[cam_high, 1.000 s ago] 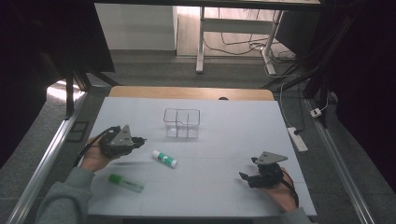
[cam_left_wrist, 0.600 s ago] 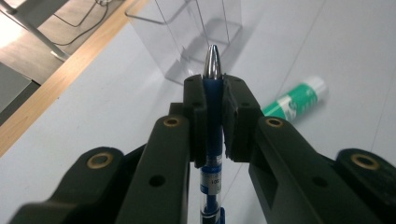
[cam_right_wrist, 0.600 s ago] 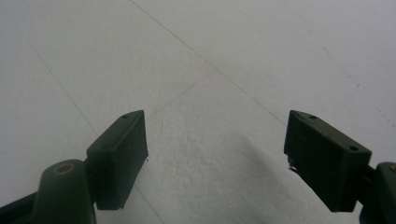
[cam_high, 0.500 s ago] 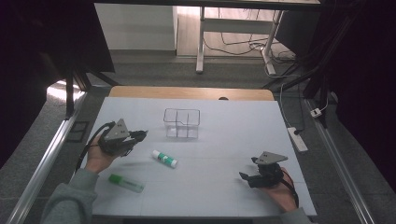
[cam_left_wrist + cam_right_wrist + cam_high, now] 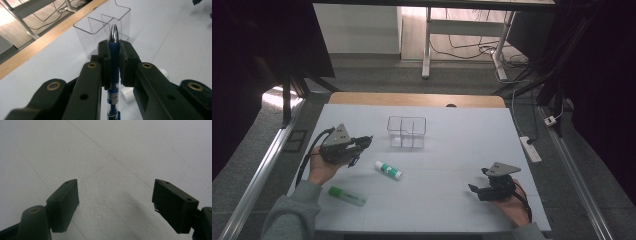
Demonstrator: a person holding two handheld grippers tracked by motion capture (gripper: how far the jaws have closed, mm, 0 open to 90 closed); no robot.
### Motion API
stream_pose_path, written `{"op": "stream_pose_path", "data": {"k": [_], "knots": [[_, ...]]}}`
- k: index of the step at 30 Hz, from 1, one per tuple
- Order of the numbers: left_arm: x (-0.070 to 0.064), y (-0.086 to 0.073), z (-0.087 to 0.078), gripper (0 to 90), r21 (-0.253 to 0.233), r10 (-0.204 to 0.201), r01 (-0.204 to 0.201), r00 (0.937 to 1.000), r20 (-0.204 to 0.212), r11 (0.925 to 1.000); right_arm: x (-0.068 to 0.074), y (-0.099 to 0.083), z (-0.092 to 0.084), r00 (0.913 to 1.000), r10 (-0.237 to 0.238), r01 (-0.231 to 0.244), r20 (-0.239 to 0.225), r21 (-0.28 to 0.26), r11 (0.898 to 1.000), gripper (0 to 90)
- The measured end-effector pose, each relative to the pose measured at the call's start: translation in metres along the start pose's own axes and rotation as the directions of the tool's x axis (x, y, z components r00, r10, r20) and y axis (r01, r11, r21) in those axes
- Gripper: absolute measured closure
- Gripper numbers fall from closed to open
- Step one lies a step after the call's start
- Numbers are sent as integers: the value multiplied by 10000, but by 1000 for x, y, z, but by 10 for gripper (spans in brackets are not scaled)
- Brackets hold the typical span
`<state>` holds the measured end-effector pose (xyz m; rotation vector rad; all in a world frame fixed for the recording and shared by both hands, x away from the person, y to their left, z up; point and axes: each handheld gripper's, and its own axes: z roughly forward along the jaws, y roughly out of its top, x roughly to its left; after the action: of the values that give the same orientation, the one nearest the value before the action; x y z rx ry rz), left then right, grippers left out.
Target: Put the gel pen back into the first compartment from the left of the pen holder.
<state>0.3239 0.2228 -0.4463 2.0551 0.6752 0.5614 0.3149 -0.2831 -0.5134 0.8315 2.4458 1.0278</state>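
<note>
From my remote station I list the white table top [image 5: 447, 210] from left to right. Item one: a green, stick-shaped marker with a pale cap [image 5: 347, 196], lying flat near the front left, just in front of my left hand [image 5: 323, 169]. Item two: my left gripper [image 5: 364, 142], black, with a grey three-cornered plate on top, held above the table at mid-left; its jaws are clamped on a blue ballpoint pen with a silver metal tip [image 5: 114, 53]. In the left gripper view the pen runs lengthwise between the pads, its tip poking out past them towards the organiser. Item three: a white tube-shaped glue stick with a green band [image 5: 388, 170], lying flat just right of that gripper, apart from it. Item four: a clear plastic organiser box with two open compartments [image 5: 406, 132], upright, behind the glue stick near the table's middle. Item five: my right gripper [image 5: 476, 189], black, same grey plate, low over the front right, well apart from everything else; in the right gripper view its jaws stand wide apart with bare table between them.
</note>
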Motion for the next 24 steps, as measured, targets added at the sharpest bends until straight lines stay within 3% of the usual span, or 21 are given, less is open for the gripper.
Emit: {"op": "stream_pose_path", "data": {"k": [4, 10, 24], "knots": [[0, 3, 0, 799, -144, -11, 7, 9996, -268, 9999, 0, 0, -1, 10000, 35, -35, 12, -42, 10000, 212], [3, 10, 5, 799, -617, -366, 339, 9985, -418, 9975, 0, 1, -1, 10000, 24, -23, 50, -101, 9999, 213], [11, 25, 19, 799, -1498, -1057, 1005, 9940, -269, 9836, -2, 0, -3, 9999, 99, -96, 114, -253, 9996, 214]]}}
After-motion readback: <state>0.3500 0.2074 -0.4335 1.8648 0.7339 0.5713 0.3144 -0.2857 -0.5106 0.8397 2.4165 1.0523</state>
